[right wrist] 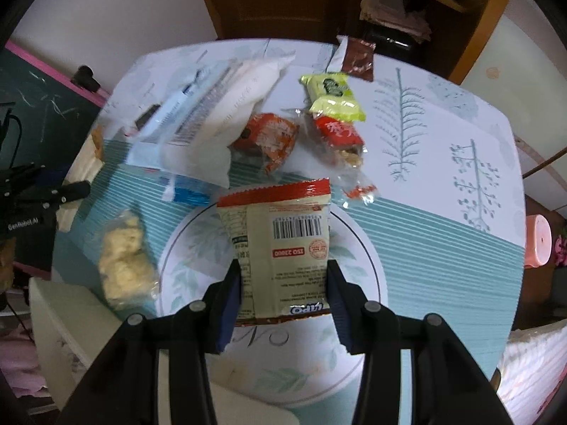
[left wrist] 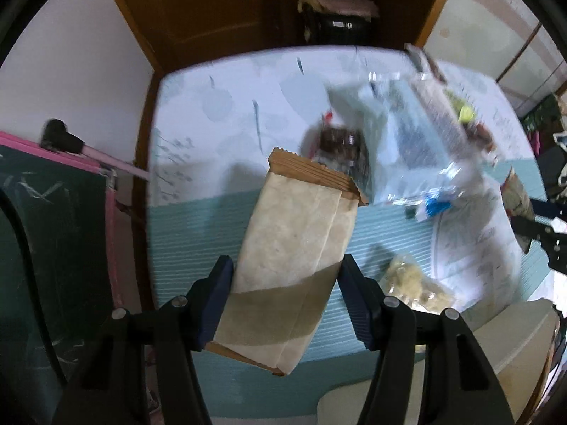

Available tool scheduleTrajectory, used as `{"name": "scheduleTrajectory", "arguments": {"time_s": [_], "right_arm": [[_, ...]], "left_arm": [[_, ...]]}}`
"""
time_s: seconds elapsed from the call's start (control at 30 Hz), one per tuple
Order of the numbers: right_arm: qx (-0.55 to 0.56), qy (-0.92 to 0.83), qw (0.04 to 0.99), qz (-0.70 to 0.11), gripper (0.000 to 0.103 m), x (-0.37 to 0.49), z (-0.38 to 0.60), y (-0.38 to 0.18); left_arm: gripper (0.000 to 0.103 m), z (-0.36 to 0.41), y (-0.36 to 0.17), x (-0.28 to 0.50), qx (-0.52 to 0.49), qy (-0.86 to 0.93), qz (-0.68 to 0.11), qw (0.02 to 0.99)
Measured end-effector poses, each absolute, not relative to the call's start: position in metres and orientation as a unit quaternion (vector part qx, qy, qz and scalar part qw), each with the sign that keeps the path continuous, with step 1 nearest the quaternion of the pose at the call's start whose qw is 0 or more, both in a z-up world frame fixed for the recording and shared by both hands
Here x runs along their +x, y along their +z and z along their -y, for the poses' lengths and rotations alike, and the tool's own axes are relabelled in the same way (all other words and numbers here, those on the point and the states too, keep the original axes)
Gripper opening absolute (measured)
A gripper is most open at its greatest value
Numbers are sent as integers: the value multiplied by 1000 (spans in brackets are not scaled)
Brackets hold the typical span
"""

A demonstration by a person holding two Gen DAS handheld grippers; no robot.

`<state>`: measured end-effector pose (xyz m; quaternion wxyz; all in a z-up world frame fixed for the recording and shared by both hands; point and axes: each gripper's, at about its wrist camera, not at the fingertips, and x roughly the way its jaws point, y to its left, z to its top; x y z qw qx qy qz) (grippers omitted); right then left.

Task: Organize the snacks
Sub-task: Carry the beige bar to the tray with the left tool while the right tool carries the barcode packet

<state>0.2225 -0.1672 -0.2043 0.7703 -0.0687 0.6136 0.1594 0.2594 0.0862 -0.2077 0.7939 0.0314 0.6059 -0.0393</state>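
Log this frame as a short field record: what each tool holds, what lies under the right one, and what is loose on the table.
left tool: shut on tan packet
right tool: shut on cream packet, barcode side up
under right tool: leaf-print plate
loose on table: green packets, orange packet, clear bag of pale snacks

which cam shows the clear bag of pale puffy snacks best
The right wrist view: the clear bag of pale snacks lies sharp and whole, left of the plate. In the left wrist view the bag is blurred and partly hidden behind the left gripper.
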Motion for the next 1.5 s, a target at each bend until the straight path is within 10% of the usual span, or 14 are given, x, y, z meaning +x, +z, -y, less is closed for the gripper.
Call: {"name": "scheduleTrajectory", "arguments": {"time_s": [0.63, 1.5], "right_arm": [[-17, 162, 847, -505, 45, 80, 168, -39], [-59, 55, 877, -473, 46, -63, 143, -14]], "left_arm": [[59, -38, -22, 93, 29, -140, -512, 847], [59, -18, -35, -9, 68, -109, -477, 870]]}}
